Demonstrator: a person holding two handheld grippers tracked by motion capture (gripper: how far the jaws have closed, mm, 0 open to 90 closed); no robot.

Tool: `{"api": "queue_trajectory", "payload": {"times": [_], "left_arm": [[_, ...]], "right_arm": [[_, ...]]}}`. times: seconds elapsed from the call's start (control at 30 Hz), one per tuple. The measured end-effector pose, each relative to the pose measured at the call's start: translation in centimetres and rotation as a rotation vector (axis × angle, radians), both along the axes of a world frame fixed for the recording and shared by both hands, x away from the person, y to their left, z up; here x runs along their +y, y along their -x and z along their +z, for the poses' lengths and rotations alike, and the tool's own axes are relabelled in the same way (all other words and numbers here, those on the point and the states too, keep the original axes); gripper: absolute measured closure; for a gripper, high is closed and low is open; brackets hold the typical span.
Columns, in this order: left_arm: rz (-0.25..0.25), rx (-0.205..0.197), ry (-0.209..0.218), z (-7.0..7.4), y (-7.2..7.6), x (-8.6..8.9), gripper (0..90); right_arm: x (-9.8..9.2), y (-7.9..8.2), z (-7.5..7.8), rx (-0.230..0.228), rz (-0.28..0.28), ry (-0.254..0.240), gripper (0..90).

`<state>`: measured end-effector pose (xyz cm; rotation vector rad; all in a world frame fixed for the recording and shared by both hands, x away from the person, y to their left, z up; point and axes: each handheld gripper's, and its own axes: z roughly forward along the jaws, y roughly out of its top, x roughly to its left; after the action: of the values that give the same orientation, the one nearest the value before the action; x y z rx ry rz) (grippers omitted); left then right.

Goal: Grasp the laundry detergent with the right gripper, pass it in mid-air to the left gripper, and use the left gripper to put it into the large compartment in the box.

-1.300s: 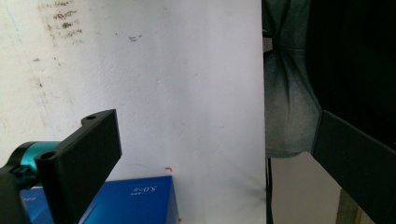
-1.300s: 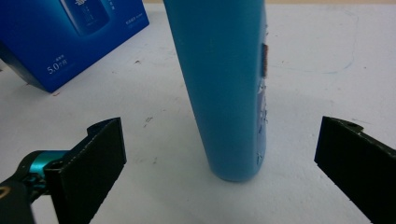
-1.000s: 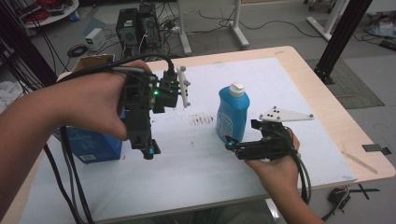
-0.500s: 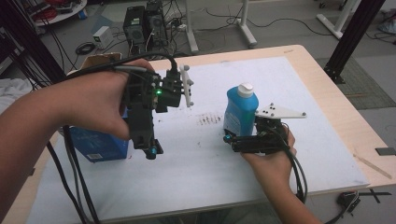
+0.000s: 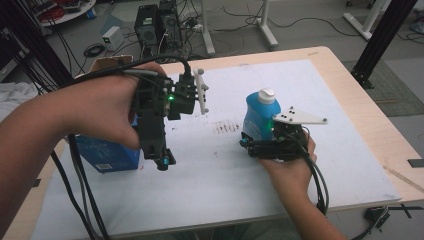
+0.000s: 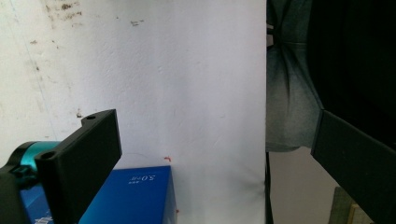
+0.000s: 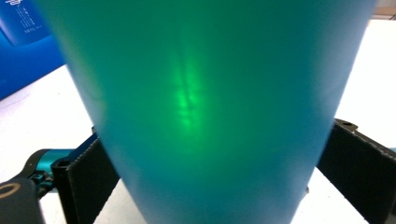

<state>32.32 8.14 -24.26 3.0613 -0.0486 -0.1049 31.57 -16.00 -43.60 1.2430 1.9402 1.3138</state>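
- Blue bottle (image 5: 259,119) with a white cap stands upright on the white mat (image 5: 320,90) of the tabletop (image 5: 350,65), right of centre.
- Right gripper (image 5: 250,142) lies level at the bottle's base; its jaws have just been closing, with the bottle (image 7: 205,107) between them and both jaws against its sides.
- Left gripper (image 5: 159,159) hangs above the mat, jaws apart and empty, just beside a blue box (image 5: 102,152).

A light wooden table (image 5: 350,70) covered by a white sheet (image 5: 300,85) was seen centrally. Beyond it, at the upper left, a grey floor was strewn with cables and black equipment boxes (image 5: 155,25); white stand legs (image 5: 265,25) were placed at top centre.
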Motion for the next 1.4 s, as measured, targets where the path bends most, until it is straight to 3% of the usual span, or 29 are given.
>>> {"api": "queue_trajectory", "payload": {"times": [0.3,1.07,1.1,1.4], "left_arm": [[0.000,-0.003,0.002,-0.01,0.04,-0.02,1.7],[-0.002,-0.001,0.003,-0.09,-0.05,-0.23,1.7],[-0.001,-0.002,0.002,-0.09,-0.07,-0.23,1.7],[0.004,-0.002,0.004,-0.08,-0.02,-0.20,1.7]], "right_arm": [[-0.06,-0.01,-0.11,0.003,-0.004,-0.001,12.5],[-0.28,-0.08,-0.34,-0.010,-0.032,0.005,21.4],[-0.31,-0.08,-0.35,-0.013,-0.028,-0.001,25.1],[-0.23,-0.18,-0.41,-0.014,-0.031,-0.017,26.6]]}}
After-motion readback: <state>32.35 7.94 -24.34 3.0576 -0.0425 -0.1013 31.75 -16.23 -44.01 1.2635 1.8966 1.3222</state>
